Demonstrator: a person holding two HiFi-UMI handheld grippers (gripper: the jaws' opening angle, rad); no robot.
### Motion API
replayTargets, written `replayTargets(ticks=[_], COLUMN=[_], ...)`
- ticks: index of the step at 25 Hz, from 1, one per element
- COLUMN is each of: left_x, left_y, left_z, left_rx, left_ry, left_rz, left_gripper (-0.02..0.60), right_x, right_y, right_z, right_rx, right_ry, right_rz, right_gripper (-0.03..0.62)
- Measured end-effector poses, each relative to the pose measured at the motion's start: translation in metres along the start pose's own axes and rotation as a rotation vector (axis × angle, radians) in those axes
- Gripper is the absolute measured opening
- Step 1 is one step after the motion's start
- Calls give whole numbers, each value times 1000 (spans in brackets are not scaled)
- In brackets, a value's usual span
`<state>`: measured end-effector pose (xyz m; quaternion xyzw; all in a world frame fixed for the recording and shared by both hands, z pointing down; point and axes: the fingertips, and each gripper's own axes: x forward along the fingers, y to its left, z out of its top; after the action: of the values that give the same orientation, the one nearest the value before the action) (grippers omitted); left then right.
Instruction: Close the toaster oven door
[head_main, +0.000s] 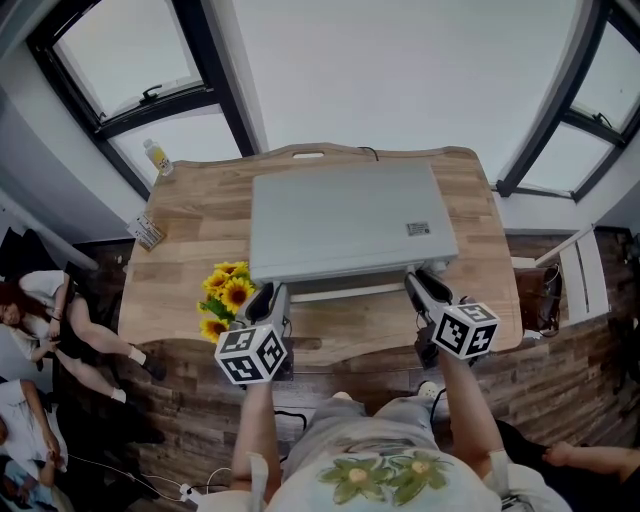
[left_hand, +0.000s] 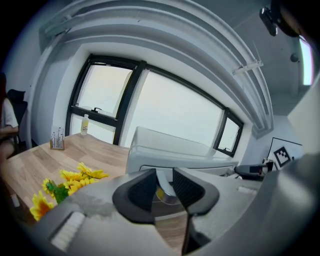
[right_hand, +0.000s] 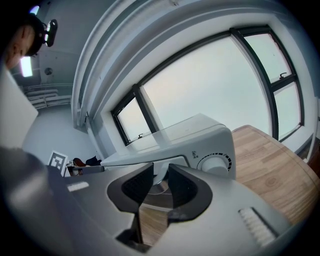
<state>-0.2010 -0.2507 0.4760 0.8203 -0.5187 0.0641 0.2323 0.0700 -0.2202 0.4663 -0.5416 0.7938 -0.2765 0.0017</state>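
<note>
Beside sunflowers (head_main: 228, 295), left hand-held gripper (head_main: 265, 298) and right hand-held gripper (head_main: 427, 288) clamp the door handle (head_main: 345, 292).

The person wears a pale shirt (head_main: 385, 478) with a green and yellow flower print and grey trousers (head_main: 350, 425), at the bottom centre. The left gripper (head_main: 268, 298) and right gripper (head_main: 428, 288) have black pads (left_hand: 144, 189) and a white cube (head_main: 251, 353) with black square markers.

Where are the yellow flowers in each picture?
Head view: sunflowers left of centre, by the front corner of the toaster oven.
Left gripper view: lower left.
Right gripper view: not in it.
Shared landmark: the toaster oven, in all three.
</note>
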Motion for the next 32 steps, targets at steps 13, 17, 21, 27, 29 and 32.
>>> replayTargets(ticks=[13, 17, 21, 27, 29, 32], left_x=[-38, -51, -60, -65, -66, -68], left_y=[-33, -56, -78, -98, -103, -109], left_z=[23, 19, 8, -16, -22, -29], left_rx=[173, 192, 205, 200, 202, 206], left_ry=[-191, -228, -224, -185, -175, -167], left_rz=[-25, -73, -113, -149, -158, -169], left_gripper=[32, 3, 5, 3, 5, 3], right_x=[-33, -41, -48, -53, -55, -59], right_y=[51, 68, 81, 90, 91, 91], right_z=[11, -2, -15, -33, -37, -41], right_rx=[-380, -376, -369, -361, -363, -366], right_ry=[-169, -180, -166, -130, -119, -109], right_rz=[-15, 21, 46, 63, 63, 62], right_gripper=[0, -2, -2, -2, -2, -2])
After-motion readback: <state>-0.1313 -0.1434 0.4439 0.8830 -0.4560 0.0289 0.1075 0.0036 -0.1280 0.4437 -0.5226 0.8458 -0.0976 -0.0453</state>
